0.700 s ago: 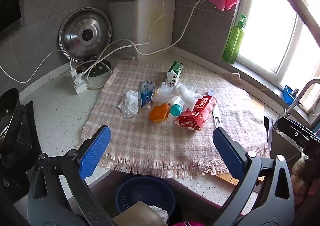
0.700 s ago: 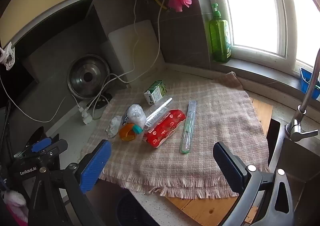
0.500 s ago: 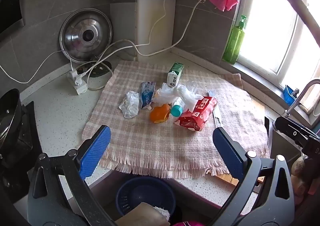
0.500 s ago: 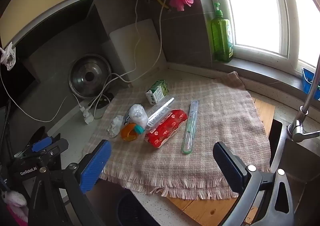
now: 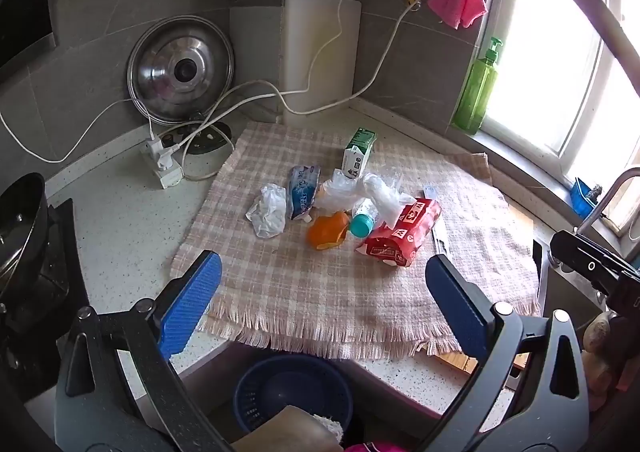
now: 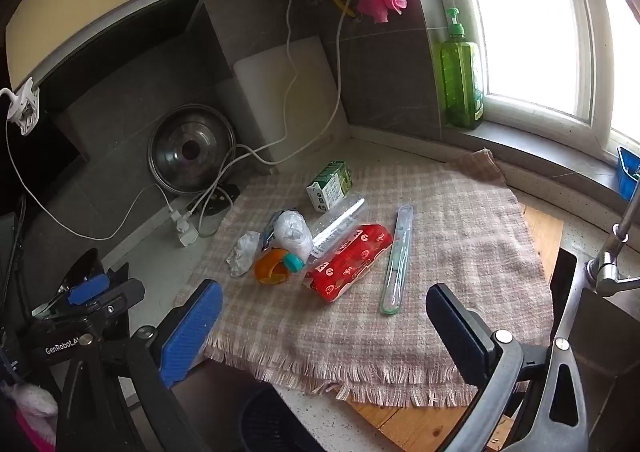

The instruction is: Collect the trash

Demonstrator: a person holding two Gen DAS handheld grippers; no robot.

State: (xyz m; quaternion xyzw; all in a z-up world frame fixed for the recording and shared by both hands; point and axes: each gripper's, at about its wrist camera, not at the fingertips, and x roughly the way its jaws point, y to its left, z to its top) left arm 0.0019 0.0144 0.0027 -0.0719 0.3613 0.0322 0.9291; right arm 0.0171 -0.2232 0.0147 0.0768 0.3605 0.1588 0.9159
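Note:
Trash lies in a cluster on a checked cloth (image 5: 320,284) (image 6: 460,244): a red wrapper pack (image 5: 400,238) (image 6: 348,262), an orange piece (image 5: 326,234) (image 6: 270,272), a plastic bottle with a teal cap (image 5: 362,224) (image 6: 294,262), a crumpled white tissue (image 5: 268,210) (image 6: 242,252), a blue-white pouch (image 5: 302,192), a green carton (image 5: 358,152) (image 6: 330,190) and a long clear toothbrush case (image 6: 396,258). A blue basket (image 5: 292,392) sits below the counter edge. My left gripper (image 5: 320,300) and right gripper (image 6: 324,328) both hover open near the cloth's front fringe, nothing between their fingers.
A steel lid (image 5: 180,70), a white board (image 5: 320,56) and a power strip with cables (image 5: 162,164) stand at the back. A green soap bottle (image 6: 460,72) is on the sill. A faucet and sink (image 6: 608,272) are to the right, a stove (image 5: 24,252) left.
Both views have shifted slightly: the trash cluster sits a little nearer and higher in frame. Both grippers stay open and nothing on the cloth has moved.

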